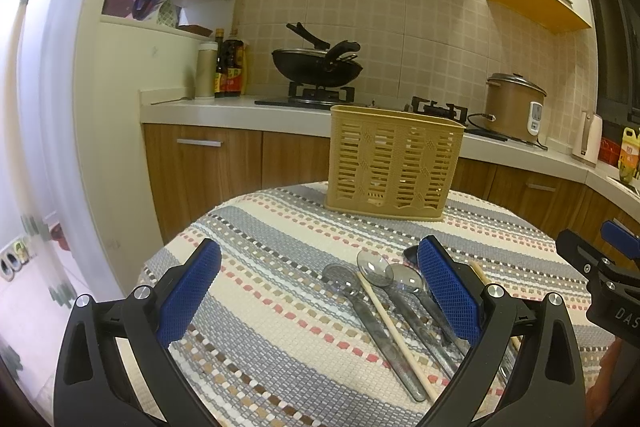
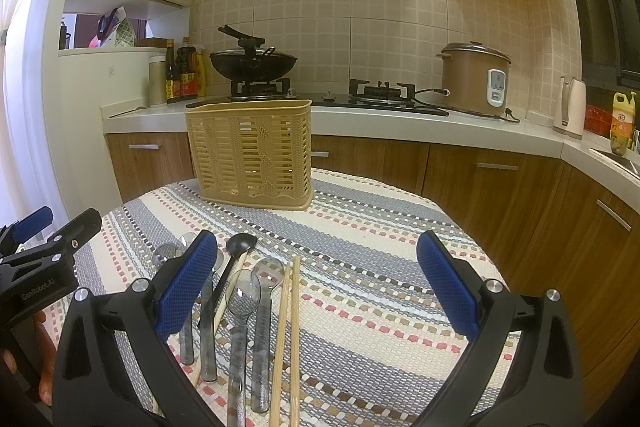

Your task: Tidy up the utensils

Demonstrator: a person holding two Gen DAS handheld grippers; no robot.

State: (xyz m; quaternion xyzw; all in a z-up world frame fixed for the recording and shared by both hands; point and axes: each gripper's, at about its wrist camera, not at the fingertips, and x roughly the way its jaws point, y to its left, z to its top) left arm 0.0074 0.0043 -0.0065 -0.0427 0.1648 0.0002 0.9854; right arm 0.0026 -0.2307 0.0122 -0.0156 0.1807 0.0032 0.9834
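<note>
Both the left gripper (image 1: pixel 320 285) and right gripper (image 2: pixel 318 285) hover released and empty over loose spoons (image 2: pixel 240 301) and chopsticks (image 2: pixel 294 327) on the table mat (image 2: pixel 380 267) — nothing yet sits in the basket (image 2: pixel 250 155) behind, so the first pick calls for closing on one handle.

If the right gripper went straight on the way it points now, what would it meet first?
Probably nothing close: between the open right gripper only bare striped woven tablecloth shows; the tan slatted plastic basket stands left of that line, though depth is unclear.
</note>
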